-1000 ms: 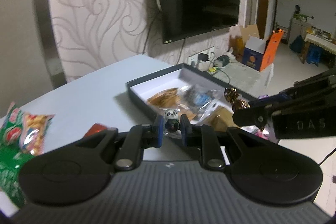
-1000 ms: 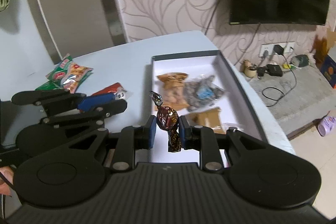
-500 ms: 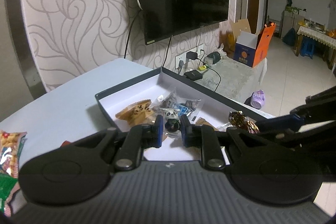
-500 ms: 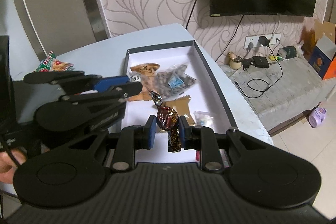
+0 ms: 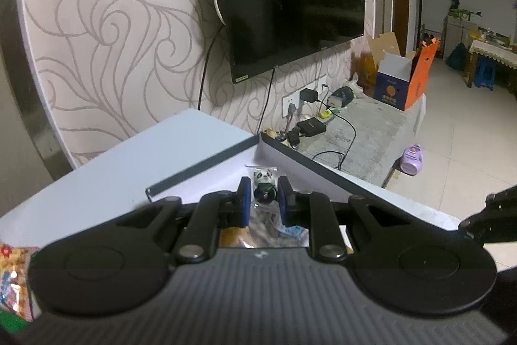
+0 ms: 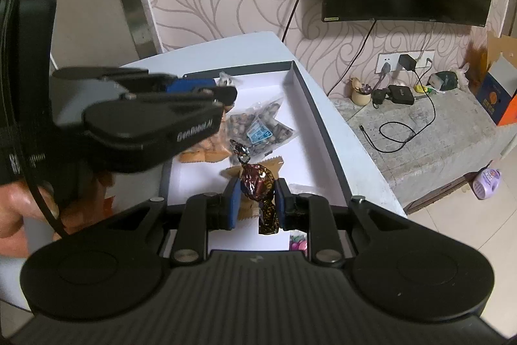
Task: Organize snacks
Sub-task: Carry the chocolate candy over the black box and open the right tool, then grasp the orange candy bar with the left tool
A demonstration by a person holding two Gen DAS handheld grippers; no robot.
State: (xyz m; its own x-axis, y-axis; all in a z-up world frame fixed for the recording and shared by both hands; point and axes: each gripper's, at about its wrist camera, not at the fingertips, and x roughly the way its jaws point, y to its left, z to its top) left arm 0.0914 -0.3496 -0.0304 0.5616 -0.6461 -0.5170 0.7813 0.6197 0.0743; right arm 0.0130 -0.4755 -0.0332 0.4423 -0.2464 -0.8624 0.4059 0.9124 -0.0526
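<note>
My left gripper (image 5: 261,194) is shut on a small panda-print candy (image 5: 264,181) and hangs over the far part of the dark-rimmed white box (image 5: 200,165). In the right wrist view the same gripper (image 6: 206,92) reaches in from the left over the box (image 6: 307,105). My right gripper (image 6: 257,199) is shut on a brown foil-wrapped candy (image 6: 258,183) above the box's near half. Inside the box lie a clear bag of dark nuts (image 6: 258,126), an orange snack pack (image 6: 200,151) and a tan packet (image 6: 271,164).
Red and green snack bags (image 5: 14,274) lie at the table's left edge. A hand (image 6: 19,209) holds the left gripper's handle. A pink-purple wrapper (image 6: 299,244) lies in the box's near corner. Beyond the table's right edge are a low ledge with cables (image 6: 400,131) and the floor.
Both grippers have moved farther over the box, candies still held. The left one has travelled right, and the loose bags have slid to the left edge of its view.
</note>
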